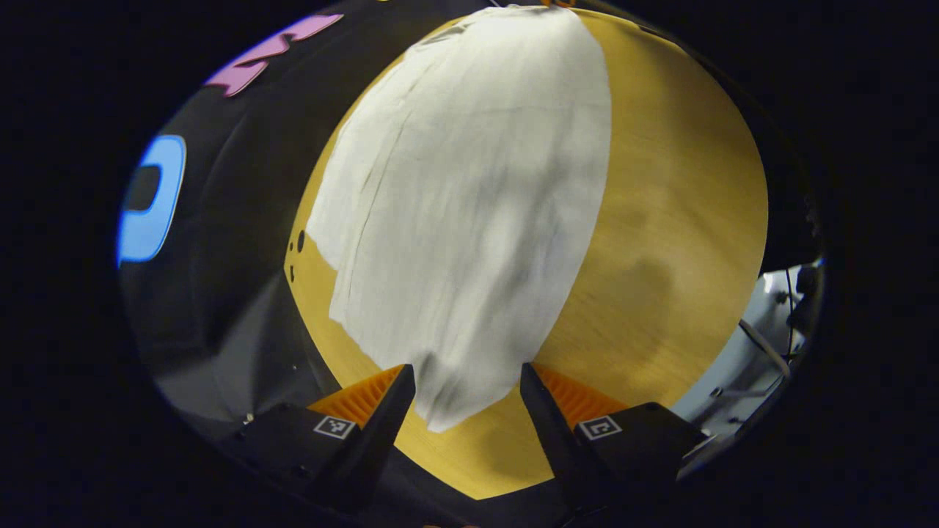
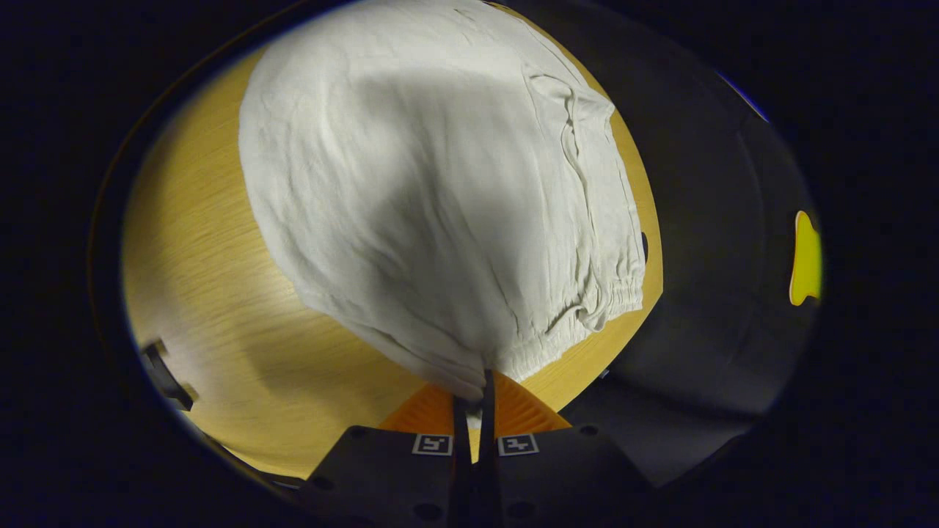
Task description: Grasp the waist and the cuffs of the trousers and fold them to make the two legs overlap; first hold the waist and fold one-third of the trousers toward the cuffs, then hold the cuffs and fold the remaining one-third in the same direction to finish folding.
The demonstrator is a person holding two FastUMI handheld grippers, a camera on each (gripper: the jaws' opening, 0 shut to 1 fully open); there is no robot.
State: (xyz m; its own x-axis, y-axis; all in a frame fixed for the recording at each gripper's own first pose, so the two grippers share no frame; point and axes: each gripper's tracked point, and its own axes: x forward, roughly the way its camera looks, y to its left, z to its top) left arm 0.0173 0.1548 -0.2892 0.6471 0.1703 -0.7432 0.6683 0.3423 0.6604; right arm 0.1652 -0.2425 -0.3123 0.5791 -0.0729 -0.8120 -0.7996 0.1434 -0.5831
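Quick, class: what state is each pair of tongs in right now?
Left tongs: open, around the trousers' cuff end.
Right tongs: closed on the trousers' waist edge.

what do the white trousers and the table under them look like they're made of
Trousers: probably a light woven cotton or linen, matte, judging by the fine crinkles, soft folds and gathered elastic waist.
Table: wood or wood-look laminate, smooth with a slight sheen and visible straight grain; which one is unclear.

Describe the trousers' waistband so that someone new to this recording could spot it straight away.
Start at the wooden table, where the white trousers lie. Follow the cloth to its near right edge: the waistband is the gathered, puckered elastic strip. The rest of the cloth is smooth, and the right gripper is shut on the cloth beside it.
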